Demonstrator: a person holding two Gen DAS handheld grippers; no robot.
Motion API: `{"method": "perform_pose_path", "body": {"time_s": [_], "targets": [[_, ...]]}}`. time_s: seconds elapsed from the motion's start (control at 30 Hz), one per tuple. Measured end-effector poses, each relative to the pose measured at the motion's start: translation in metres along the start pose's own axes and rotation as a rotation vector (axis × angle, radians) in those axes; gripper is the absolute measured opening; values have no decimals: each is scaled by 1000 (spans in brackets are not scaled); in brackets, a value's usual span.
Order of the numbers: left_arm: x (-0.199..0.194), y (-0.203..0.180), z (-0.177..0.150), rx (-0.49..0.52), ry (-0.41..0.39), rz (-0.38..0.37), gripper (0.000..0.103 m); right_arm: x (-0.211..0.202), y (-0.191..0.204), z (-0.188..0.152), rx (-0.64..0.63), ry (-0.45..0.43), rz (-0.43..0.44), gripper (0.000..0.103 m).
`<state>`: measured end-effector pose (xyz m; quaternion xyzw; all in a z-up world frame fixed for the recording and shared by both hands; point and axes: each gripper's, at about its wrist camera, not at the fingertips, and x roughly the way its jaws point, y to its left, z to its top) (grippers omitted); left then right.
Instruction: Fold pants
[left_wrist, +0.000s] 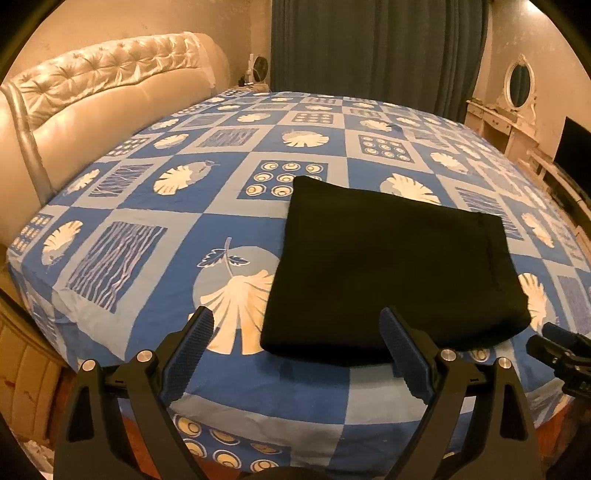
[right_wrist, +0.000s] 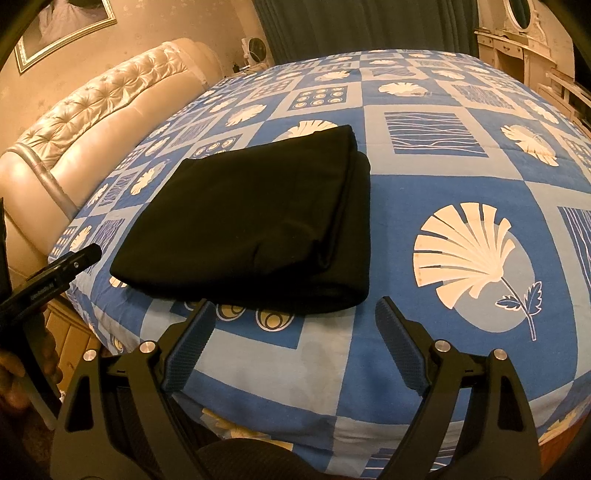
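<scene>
The black pants lie folded into a compact rectangle on the blue patterned bed sheet, near the bed's front edge. In the right wrist view the pants show stacked layers along their right side. My left gripper is open and empty, just short of the pants' near edge. My right gripper is open and empty, also just in front of the pants. The right gripper's tip shows at the right edge of the left wrist view; the left gripper's tip shows at the left of the right wrist view.
A cream tufted headboard runs along the left. Dark curtains hang behind the bed. A white dressing table with an oval mirror and a dark screen stand at the right. A framed picture hangs on the wall.
</scene>
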<state>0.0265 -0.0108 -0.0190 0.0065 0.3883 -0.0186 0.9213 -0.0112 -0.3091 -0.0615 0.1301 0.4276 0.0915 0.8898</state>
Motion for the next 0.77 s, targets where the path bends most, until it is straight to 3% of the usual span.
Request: {"method": "perform_pose_path", "body": {"time_s": [0.13, 0.23, 0.33, 0.43, 0.57, 0.77], "targets": [[-6, -3, 1, 0, -34, 33, 90, 1, -1, 0, 0, 7, 2, 88], [-10, -6, 2, -15, -54, 102, 90, 2, -1, 0, -1, 13, 3, 88], [-12, -9, 3, -2, -11, 177, 92, 3, -1, 0, -2, 13, 3, 88], [-14, -13, 2, 26, 13, 128, 92, 2, -1, -1, 0, 13, 4, 88], [-15, -19, 1, 72, -27, 125, 92, 3, -2, -1, 3, 13, 4, 88], [-10, -29, -3, 129, 16, 91, 92, 4, -2, -2, 1, 13, 4, 88]]}}
